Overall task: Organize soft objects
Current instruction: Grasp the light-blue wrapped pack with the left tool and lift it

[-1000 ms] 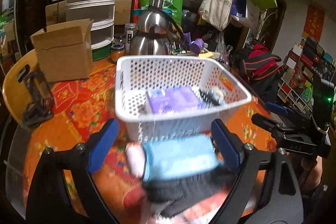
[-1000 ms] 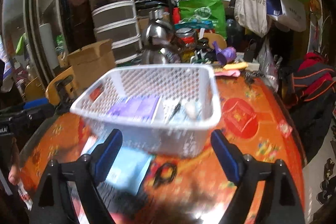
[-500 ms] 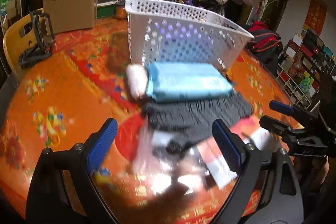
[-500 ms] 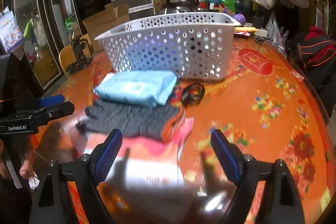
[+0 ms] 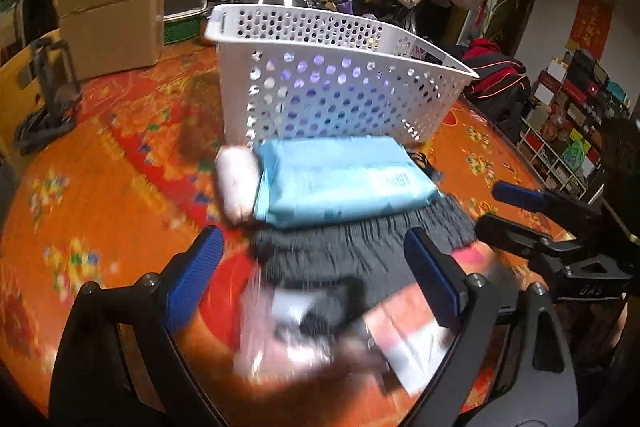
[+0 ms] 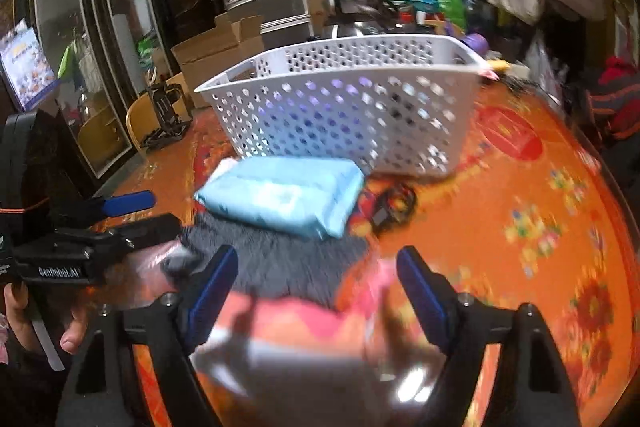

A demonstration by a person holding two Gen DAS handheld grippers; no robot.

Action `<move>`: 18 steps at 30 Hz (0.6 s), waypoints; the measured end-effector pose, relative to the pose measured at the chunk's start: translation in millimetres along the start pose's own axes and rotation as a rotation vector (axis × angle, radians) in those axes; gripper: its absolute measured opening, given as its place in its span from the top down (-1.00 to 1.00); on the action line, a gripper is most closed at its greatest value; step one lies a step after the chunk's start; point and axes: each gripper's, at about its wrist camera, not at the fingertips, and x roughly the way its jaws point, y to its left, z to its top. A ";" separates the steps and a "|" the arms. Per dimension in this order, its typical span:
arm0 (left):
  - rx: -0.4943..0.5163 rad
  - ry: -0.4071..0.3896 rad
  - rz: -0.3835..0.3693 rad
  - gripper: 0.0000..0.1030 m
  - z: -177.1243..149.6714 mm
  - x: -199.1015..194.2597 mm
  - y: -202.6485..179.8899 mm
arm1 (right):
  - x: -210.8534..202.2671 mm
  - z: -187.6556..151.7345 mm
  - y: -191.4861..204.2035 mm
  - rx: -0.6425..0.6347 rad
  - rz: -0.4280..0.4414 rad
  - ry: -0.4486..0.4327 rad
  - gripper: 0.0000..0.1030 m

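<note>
An orange flowered tabletop point(image 5: 100, 187) holds a white perforated basket point(image 5: 332, 87). Just in front of it lies a light blue soft pack point(image 5: 340, 183), resting on a dark grey cloth point(image 5: 352, 251). The left gripper point(image 5: 316, 283) hangs spread wide above the cloth. The right gripper point(image 6: 316, 291) is closing, with a blurred pink and white packet point(image 6: 304, 327) between its jaws, not yet pinched.

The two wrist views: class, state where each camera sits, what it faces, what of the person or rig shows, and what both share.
Left wrist view: on the left gripper, angled down at the dark cloth; open jaws frame it; right gripper at right.
Right wrist view: on the right gripper, above the pink packet; jaws closing, not yet pressing; a hand at left.
Shared: white basket, blue pack.
</note>
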 end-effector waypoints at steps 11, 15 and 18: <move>0.032 0.084 -0.027 -0.38 21.5 56.7 10.0 | 65.4 33.7 -2.8 -0.003 0.058 0.114 -0.17; 0.036 0.080 -0.044 -0.35 19.2 60.2 10.3 | 76.7 33.9 -4.6 -0.002 0.085 0.143 -0.05; 0.054 0.080 -0.044 -0.34 19.2 62.6 6.9 | 80.1 34.0 -4.8 0.001 0.107 0.152 0.02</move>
